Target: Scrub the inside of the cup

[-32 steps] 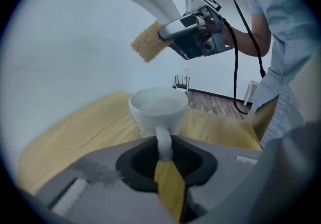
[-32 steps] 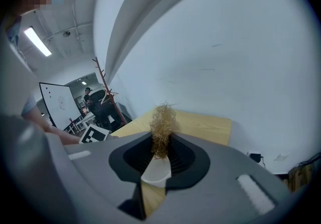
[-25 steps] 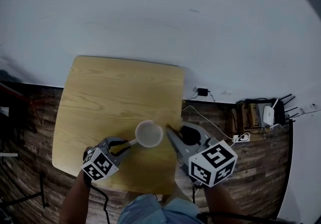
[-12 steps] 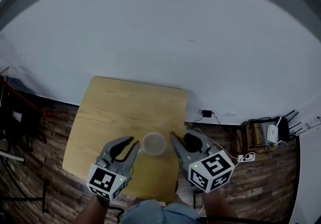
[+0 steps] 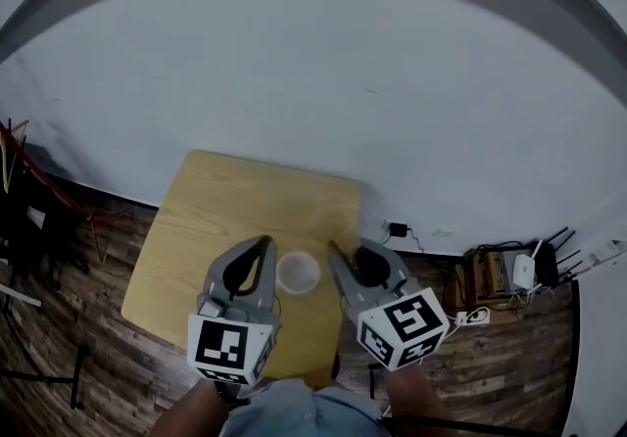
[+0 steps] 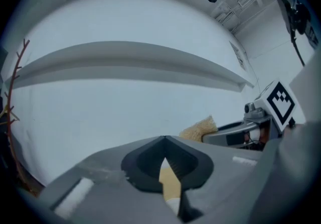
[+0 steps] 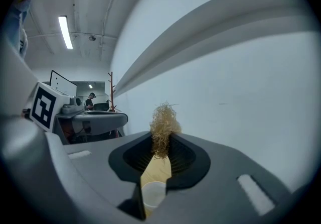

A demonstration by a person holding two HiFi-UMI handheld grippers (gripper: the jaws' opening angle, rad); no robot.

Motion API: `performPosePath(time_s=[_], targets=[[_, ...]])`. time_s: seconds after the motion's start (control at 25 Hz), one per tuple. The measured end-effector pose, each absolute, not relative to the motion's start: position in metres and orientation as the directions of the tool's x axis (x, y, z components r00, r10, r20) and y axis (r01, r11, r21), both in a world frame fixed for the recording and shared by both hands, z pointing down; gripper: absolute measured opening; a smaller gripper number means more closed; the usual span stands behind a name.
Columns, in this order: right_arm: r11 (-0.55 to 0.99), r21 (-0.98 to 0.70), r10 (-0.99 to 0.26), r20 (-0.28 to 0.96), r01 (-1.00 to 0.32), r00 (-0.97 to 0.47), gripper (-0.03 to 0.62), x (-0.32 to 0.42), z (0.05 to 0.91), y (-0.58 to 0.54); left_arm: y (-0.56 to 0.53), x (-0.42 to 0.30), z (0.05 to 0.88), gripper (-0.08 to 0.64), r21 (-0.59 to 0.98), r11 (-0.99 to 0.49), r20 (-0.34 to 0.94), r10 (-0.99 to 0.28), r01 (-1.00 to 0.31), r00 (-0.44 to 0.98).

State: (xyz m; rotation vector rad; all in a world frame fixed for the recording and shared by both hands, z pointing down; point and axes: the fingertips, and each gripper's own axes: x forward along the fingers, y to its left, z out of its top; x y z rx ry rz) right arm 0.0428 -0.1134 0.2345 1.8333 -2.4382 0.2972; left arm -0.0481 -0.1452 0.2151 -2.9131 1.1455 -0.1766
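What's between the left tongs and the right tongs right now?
In the head view, the white cup shows between them, standing on the wooden table.

The cup (image 5: 297, 271) is standing upright on the wooden desk (image 5: 225, 210), with its open mouth facing up. It is white and round, and its inside is looking pale and plain. It is sitting on the near half of the desk, closer to the right side.

The scrubber (image 7: 163, 126) is a small tuft of dry, stringy, straw-coloured threads. It is sticking out of the tips of the right claw (image 7: 161, 143), which is pinching its lower end. The scrubber is hanging up in the air, apart from the cup and not inside it.
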Motion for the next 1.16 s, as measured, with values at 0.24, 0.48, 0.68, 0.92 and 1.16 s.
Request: performPosePath(time_s=[0.24, 0.48, 0.68, 0.92, 1.16], targets=[[0.249, -0.068, -0.954, 0.157, -0.966, -0.257, 0.071, 0.040, 0.225, -0.107, -0.140, -0.047, 0.202, 0.021, -0.056, -0.722, 0.065, -0.692, -0.690, 0.719], [0.254, -0.068, -0.953, 0.154, -0.965, -0.262, 0.071, 0.035, 0.223, -0.103, -0.137, -0.045, 0.198, 0.021, -0.056, -0.721, 0.052, -0.693, -0.691, 0.719], [0.255, -0.072, -0.953, 0.153, -0.964, -0.263, 0.072, 0.038, 0.223, -0.103, -0.136, -0.042, 0.198, 0.021, -0.057, -0.717, 0.059, -0.697, -0.694, 0.715], [0.255, -0.079, -0.953, 0.150, -0.964, -0.264, 0.072, 0.040, 0.226, -0.106, -0.138, -0.039, 0.203, 0.021, -0.069, -0.722, 0.069, -0.692, -0.688, 0.719], [0.254, -0.084, -0.952, 0.151, -0.963, -0.265, 0.072, 0.044, 0.229, -0.114, -0.142, -0.033, 0.203, 0.021, -0.035, -0.726, 0.077, -0.687, -0.687, 0.722]])
